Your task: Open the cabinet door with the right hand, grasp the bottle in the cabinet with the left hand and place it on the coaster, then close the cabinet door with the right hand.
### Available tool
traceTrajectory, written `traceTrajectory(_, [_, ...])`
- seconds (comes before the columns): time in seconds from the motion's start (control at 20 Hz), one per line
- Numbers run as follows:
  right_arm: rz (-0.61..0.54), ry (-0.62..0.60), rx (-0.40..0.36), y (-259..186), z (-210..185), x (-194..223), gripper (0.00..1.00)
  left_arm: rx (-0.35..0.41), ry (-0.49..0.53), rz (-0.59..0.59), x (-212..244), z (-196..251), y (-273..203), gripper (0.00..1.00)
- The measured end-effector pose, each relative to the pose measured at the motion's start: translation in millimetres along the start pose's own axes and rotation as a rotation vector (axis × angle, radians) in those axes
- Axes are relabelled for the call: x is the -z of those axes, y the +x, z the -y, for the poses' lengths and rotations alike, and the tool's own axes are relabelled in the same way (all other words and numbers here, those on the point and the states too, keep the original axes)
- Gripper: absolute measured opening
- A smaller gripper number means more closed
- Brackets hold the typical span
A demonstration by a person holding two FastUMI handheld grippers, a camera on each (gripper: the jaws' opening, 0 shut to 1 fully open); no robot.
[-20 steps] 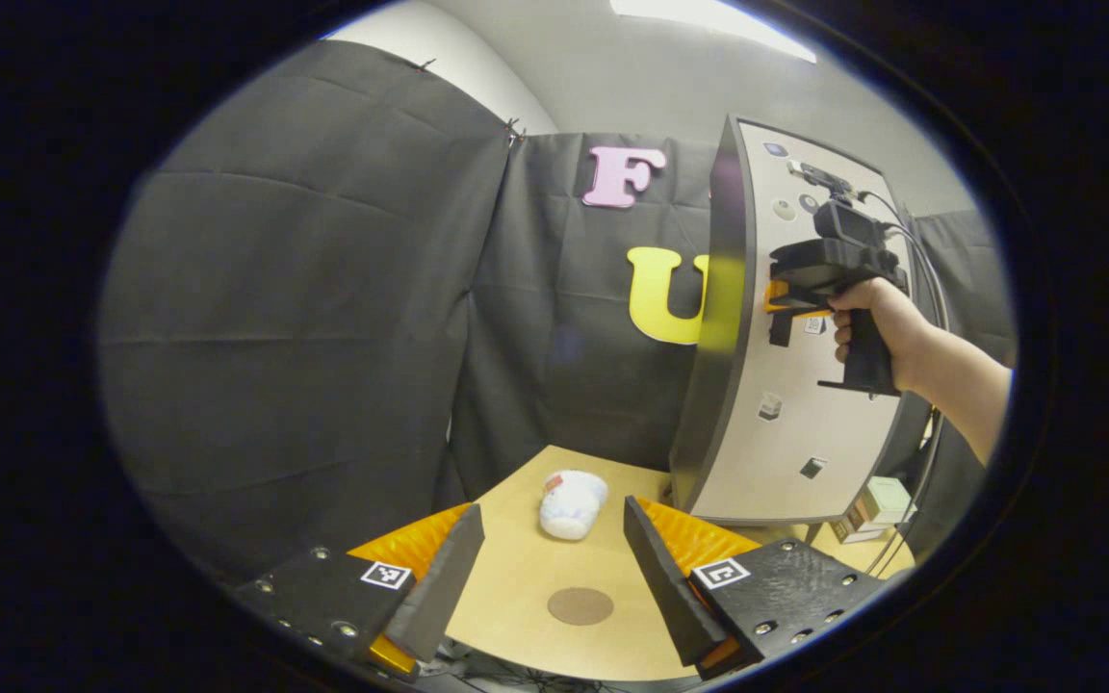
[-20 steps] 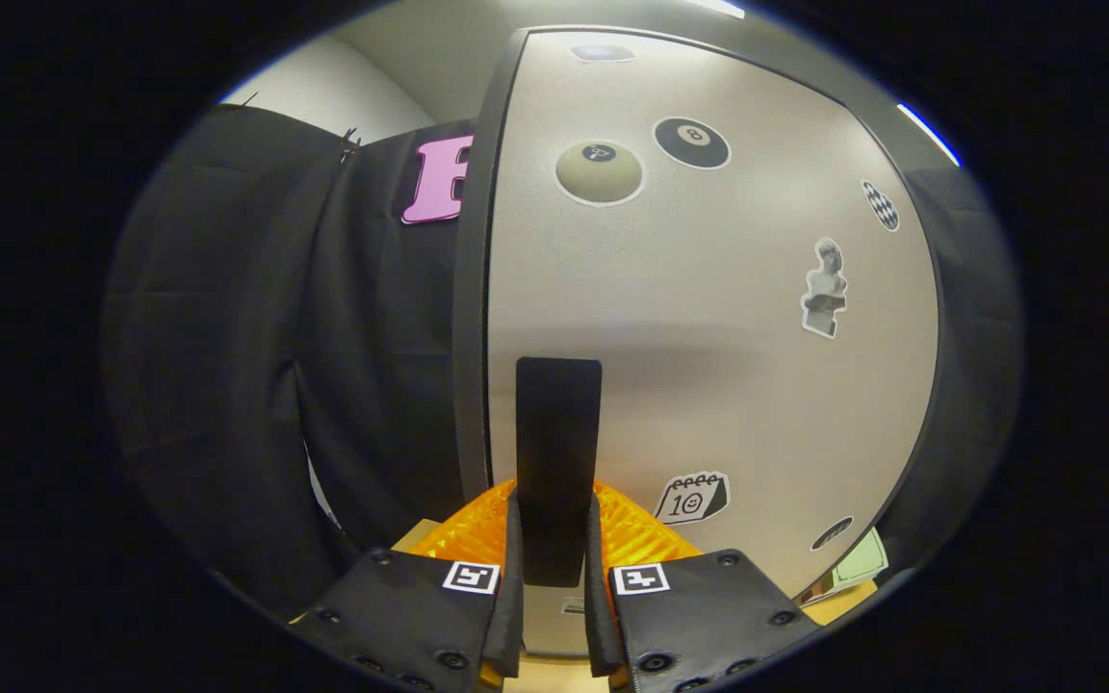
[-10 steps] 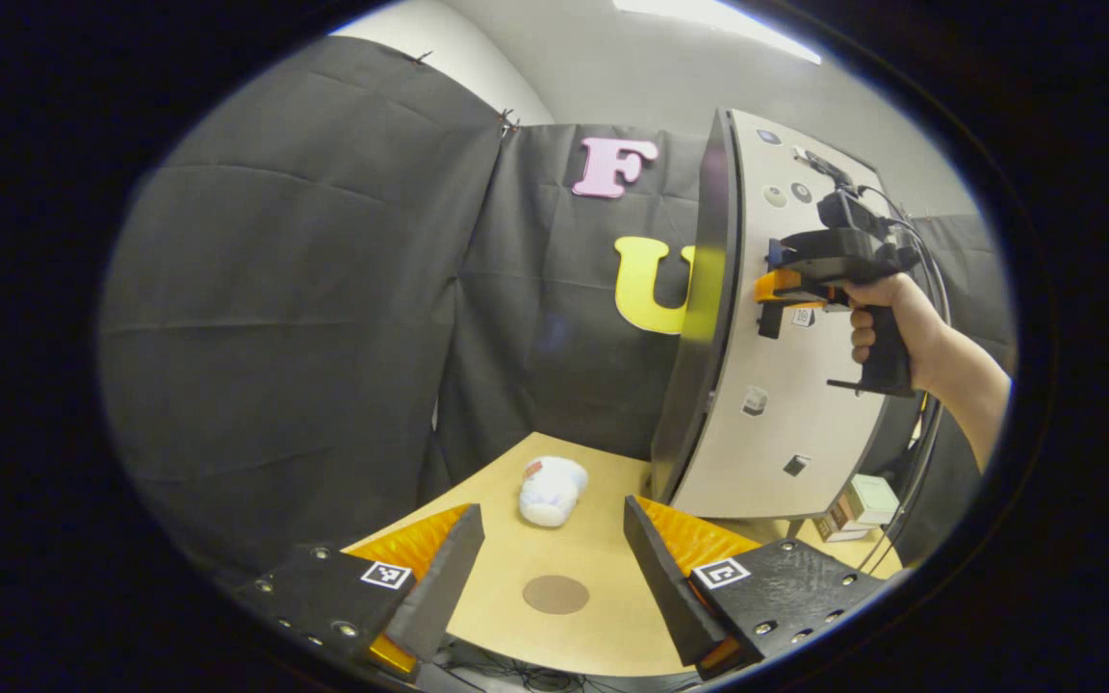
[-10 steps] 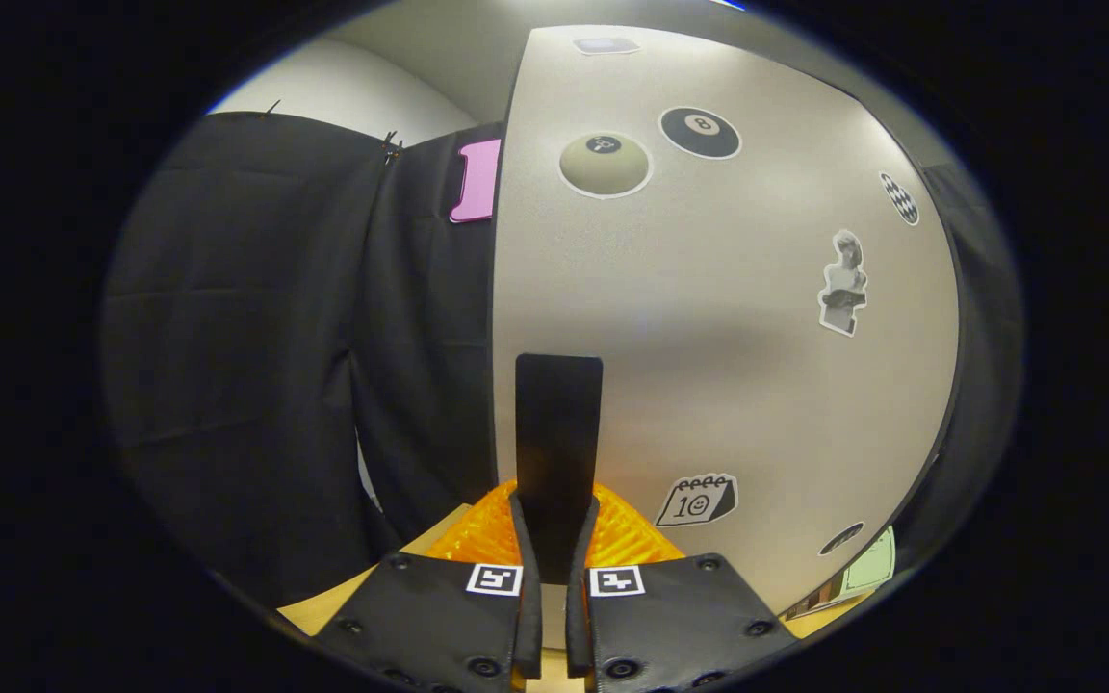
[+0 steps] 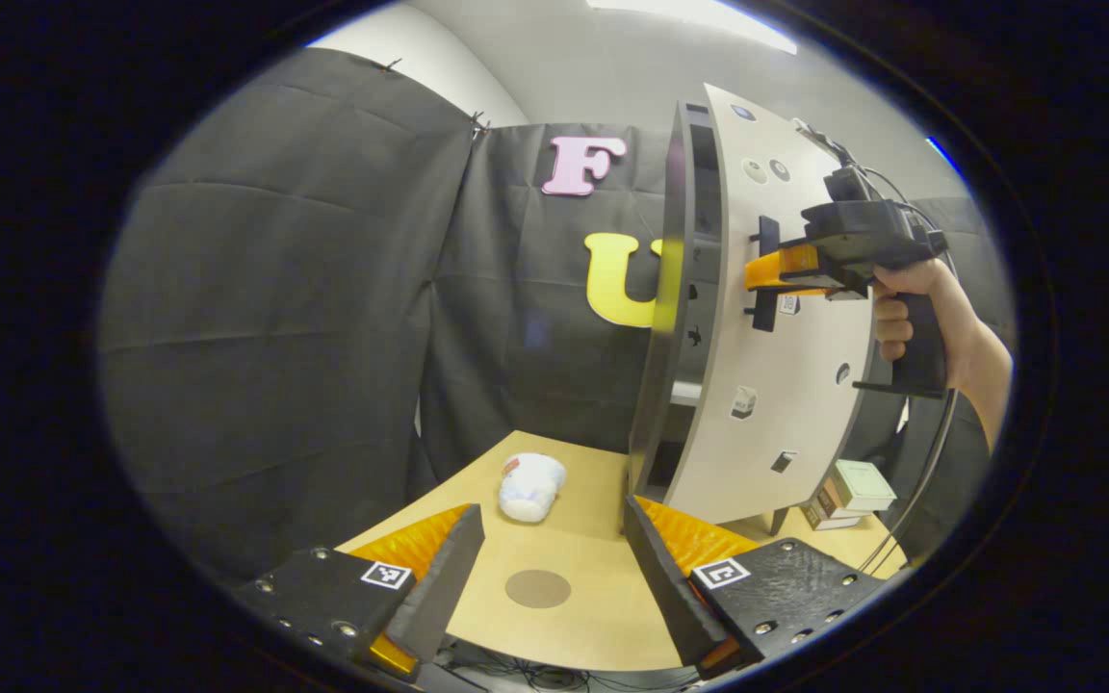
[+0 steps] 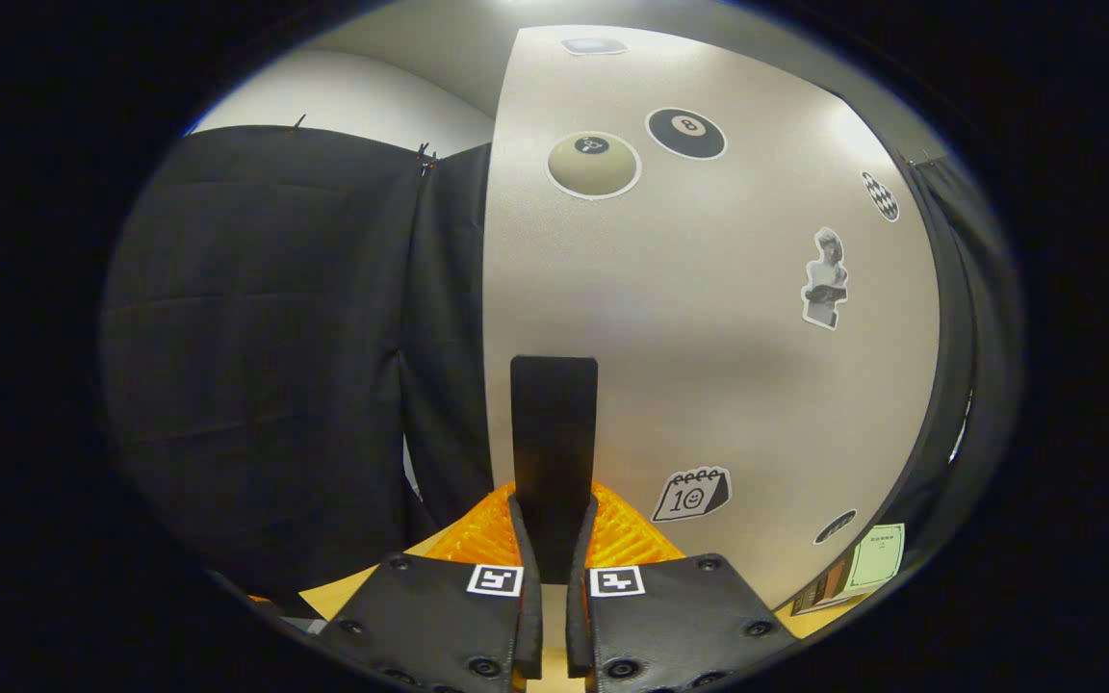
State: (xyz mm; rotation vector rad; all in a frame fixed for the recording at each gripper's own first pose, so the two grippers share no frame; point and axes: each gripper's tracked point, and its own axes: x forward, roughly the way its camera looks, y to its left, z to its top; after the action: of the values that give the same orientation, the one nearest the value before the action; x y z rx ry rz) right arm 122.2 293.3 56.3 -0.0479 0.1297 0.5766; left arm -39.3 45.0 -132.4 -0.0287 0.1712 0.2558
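Right gripper [image 6: 552, 577] grips door handle [image 6: 554, 433] — apparently firmly.

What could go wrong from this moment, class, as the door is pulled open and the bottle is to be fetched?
1. The right gripper is clamped on the thin black door handle; pulled off-line, it might slip free.
2. The cabinet door is only slightly ajar, and the left gripper, open, waits low over the table; reaching in too soon could strike the door.
3. A white container lies tipped near the coaster and might be knocked during placing.
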Motion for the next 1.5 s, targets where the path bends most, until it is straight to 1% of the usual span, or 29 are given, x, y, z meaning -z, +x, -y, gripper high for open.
traceTrajectory(0.05, [0.002, 0.004, -0.008, -1.4, 0.4, -0.2, 0.11, 0.003, 0.005, 0.007, -2.3, 4.3, -0.8, 0.89])
traceTrajectory(0.2, [0.004, 0.011, -0.034, -2.6, 1.4, 0.3, 0.1, -0.01, 0.052, 0.024, -2.9, 10.4, -8.7, 0.89])
traceTrajectory(0.25, [0.007, 0.012, -0.041, -3.2, 1.7, 0.2, 0.11, -0.013, 0.064, 0.025, -2.4, 12.3, -10.9, 0.9])
traceTrajectory(0.45, [0.016, 0.016, -0.059, -8.7, 4.3, 1.6, 0.11, -0.016, 0.071, 0.028, -0.5, 14.4, -29.8, 0.92])
traceTrajectory(0.5, [0.016, 0.015, -0.063, -9.9, 4.8, 2.1, 0.11, -0.018, 0.076, 0.032, -2.5, 13.3, -27.2, 0.9])
traceTrajectory(0.6, [0.018, 0.015, -0.071, -13.2, 6.4, 2.9, 0.12, -0.018, 0.085, 0.031, -2.8, 14.1, -27.1, 0.9])
traceTrajectory(0.7, [0.025, 0.02, -0.082, -15.8, 8.2, 3.5, 0.11, -0.01, 0.088, 0.029, -3.6, 15.2, -27.8, 0.9])
traceTrajectory(0.75, [0.027, 0.019, -0.087, -17.6, 9.8, 3.5, 0.11, -0.002, 0.09, 0.03, -5.1, 16.7, -27.1, 0.89])
traceTrajectory(0.9, [0.031, 0.031, -0.106, -22.3, 13.5, 5.6, 0.11, 0.026, 0.102, 0.044, -11.8, 23.3, -23.6, 0.9])
traceTrajectory(1.0, [0.031, 0.036, -0.121, -25.2, 16.9, 7.1, 0.11, 0.042, 0.117, 0.067, -23.4, 37.1, -17.2, 0.89])
traceTrajectory(1.05, [0.035, 0.035, -0.123, -27.0, 19.0, 7.4, 0.11, 0.053, 0.121, 0.07, -27.7, 45.3, -13.6, 0.9])
traceTrajectory(1.1, [0.039, 0.033, -0.12, -29.4, 20.8, 7.4, 0.11, 0.065, 0.125, 0.071, -29.3, 52.1, -9.8, 0.89])
traceTrajectory(1.15, [0.042, 0.032, -0.112, -32.5, 23.7, 7.4, 0.11, 0.079, 0.126, 0.072, -30.7, 59.2, -6.6, 0.9])
traceTrajectory(1.25, [0.045, 0.048, -0.075, -37.2, 29.2, 7.9, 0.11, 0.108, 0.127, 0.066, -31.1, 74.3, 1.1, 0.9])
traceTrajectory(1.35, [0.046, 0.057, -0.014, -42.1, 35.8, 8.8, 0.11, 0.145, 0.129, 0.062, -28.4, 95.5, 6.7, 0.89])
traceTrajectory(1.45, [0.044, 0.047, 0.058, -53.4, 45.9, 10.7, 0.09, 0.181, 0.137, 0.062, -26.5, 113.4, 10.8, 0.89])
traceTrajectory(1.5, [0.044, 0.045, 0.09, -64.1, 53.6, 9.7, 0.11, 0.199, 0.138, 0.061, -25.4, 121.5, 13.6, 0.89])
